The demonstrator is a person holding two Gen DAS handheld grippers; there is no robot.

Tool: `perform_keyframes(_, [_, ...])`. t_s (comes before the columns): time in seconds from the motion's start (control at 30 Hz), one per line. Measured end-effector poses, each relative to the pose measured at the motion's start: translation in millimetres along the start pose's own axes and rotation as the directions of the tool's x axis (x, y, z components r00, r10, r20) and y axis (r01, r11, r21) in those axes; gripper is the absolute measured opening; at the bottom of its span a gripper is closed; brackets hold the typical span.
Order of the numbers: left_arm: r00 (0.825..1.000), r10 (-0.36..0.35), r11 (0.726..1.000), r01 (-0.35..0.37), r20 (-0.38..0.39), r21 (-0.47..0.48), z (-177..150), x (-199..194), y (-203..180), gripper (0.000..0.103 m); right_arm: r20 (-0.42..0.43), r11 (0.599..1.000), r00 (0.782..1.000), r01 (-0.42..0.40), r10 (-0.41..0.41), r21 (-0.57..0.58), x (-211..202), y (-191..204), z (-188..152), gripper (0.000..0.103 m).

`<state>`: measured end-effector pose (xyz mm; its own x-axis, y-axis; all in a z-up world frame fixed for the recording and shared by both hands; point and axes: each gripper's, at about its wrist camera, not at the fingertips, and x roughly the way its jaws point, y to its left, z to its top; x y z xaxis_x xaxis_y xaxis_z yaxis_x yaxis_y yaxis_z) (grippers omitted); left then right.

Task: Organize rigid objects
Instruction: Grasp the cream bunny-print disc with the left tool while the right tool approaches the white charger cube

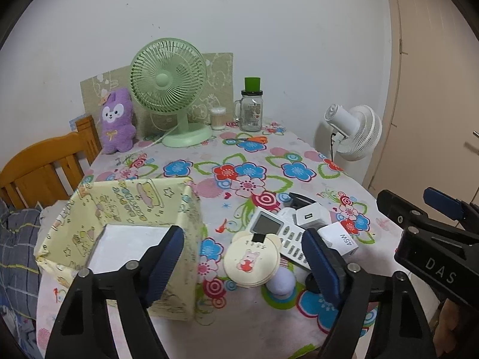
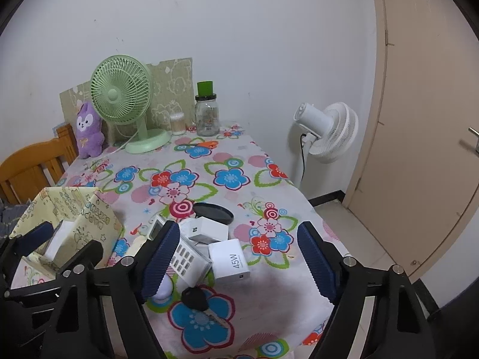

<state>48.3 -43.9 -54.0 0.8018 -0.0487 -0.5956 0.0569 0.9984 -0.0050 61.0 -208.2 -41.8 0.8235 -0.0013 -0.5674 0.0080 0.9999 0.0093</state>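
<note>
A yellow patterned box stands open at the table's near left, with a white item inside; it also shows in the right wrist view. A pile of small things lies beside it: a white remote, a round cream mirror, a 45W charger, a smaller white charger, a black lid, a black key and a white ball. My left gripper is open above the box and pile. My right gripper is open and empty above the chargers.
At the back stand a green desk fan, a purple plush, a cotton swab jar, a glass jar with green lid and orange scissors. A white floor fan and a door are right. A wooden chair is left.
</note>
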Motion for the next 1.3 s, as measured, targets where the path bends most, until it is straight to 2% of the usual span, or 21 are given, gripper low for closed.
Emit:
perform_keyframes(0.17, [1.0,0.001,1.0,-0.001,-0.014,0.006,-2,10,-11,0.075,-0.007,1.0,1.0,-0.009,0.009,-0.014,9,-10,-2,0.078])
perform_keyframes(0.33, [0.999,-0.02,1.0,0.021,-0.047,0.011,-5,23,-21,0.074,-0.023,1.0,1.0,-0.016,0.015,-0.02,20,-15,-4,0.078])
perform_keyframes(0.43, [0.998,-0.01,0.999,0.011,-0.056,0.03,-7,32,-27,0.074,-0.034,0.999,0.999,-0.024,0.023,-0.023,27,-16,-5,0.078])
perform_keyframes(0.63, [0.993,-0.027,0.999,0.029,-0.114,0.016,-12,57,-30,0.069,-0.067,0.998,0.997,-0.045,0.043,-0.035,45,-13,-8,0.078])
perform_keyframes(0.9, [0.986,-0.011,1.0,0.015,-0.164,0.023,-18,82,-30,0.069,-0.117,0.998,0.992,-0.057,0.051,-0.042,73,-7,-13,0.078])
perform_keyframes(1.3, [0.963,-0.034,0.999,0.028,-0.266,-0.029,-25,119,-13,0.07,-0.19,0.994,0.98,-0.079,0.064,-0.074,115,14,-12,0.078])
